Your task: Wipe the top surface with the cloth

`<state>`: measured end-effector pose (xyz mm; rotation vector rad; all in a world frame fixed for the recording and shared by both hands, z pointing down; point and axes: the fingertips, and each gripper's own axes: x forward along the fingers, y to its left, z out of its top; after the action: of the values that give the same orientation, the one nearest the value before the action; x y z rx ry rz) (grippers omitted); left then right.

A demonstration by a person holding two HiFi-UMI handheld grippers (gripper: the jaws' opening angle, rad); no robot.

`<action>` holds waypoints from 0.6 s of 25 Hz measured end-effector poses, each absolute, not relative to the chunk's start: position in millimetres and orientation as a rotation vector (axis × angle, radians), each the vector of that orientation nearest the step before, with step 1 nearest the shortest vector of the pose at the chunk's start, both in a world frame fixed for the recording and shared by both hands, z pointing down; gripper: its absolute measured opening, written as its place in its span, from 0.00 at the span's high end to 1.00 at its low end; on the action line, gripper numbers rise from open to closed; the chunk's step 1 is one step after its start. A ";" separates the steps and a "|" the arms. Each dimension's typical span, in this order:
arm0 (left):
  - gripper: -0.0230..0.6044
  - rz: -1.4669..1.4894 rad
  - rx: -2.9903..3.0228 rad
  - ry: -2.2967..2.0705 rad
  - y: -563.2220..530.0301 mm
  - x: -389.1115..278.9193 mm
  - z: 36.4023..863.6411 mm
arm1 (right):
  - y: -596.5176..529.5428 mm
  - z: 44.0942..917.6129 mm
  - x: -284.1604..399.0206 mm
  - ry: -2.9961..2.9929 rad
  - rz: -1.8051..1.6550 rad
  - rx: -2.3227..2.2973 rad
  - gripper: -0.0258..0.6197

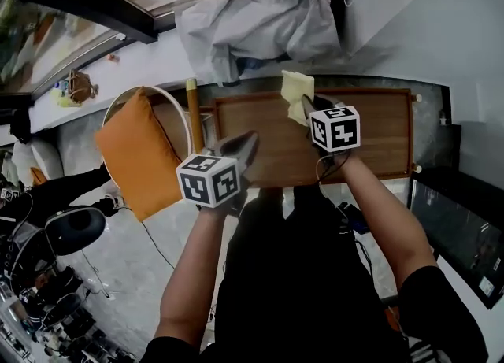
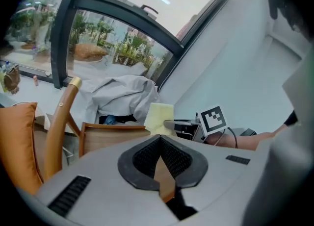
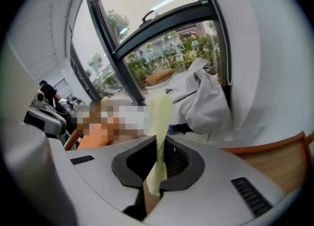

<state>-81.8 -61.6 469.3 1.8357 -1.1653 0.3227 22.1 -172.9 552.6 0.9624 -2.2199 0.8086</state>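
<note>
Right tool [image 1: 303, 105] clamped on the yellow cloth [image 1: 296, 90] over the wooden desk [image 1: 378, 133].
The cloth sticks up from between its jaws, near the desk's far edge. The left tool [image 1: 244, 145] has its jaws together on nothing, above the desk's near left corner, beside an orange cushion [image 1: 138, 153].

Cushion [image 1: 138, 153] lies left of table [image 1: 378, 137], sheet [image 1: 256, 19] behind.

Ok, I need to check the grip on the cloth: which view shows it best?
The right gripper view: the yellow cloth stands pinched between the right tool's shut jaws. The head view shows only its free end past the tool, from above; the left gripper view shows that end small, from the side.
</note>
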 end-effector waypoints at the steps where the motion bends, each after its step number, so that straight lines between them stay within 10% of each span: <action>1: 0.95 0.314 1.828 -1.178 -57.7 -93.3 467.6 | -165.8 554.3 0.6 -2.232 0.813 0.926 0.91; 15: 0.95 0.312 1.837 -1.213 -21.5 -168.3 467.1 | -78.1 604.7 -186.4 -2.247 0.899 0.543 0.91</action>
<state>-168.3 -21.5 467.1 1.8365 -1.2129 0.3121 -186.4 -78.1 604.7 0.5430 -2.2466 0.8986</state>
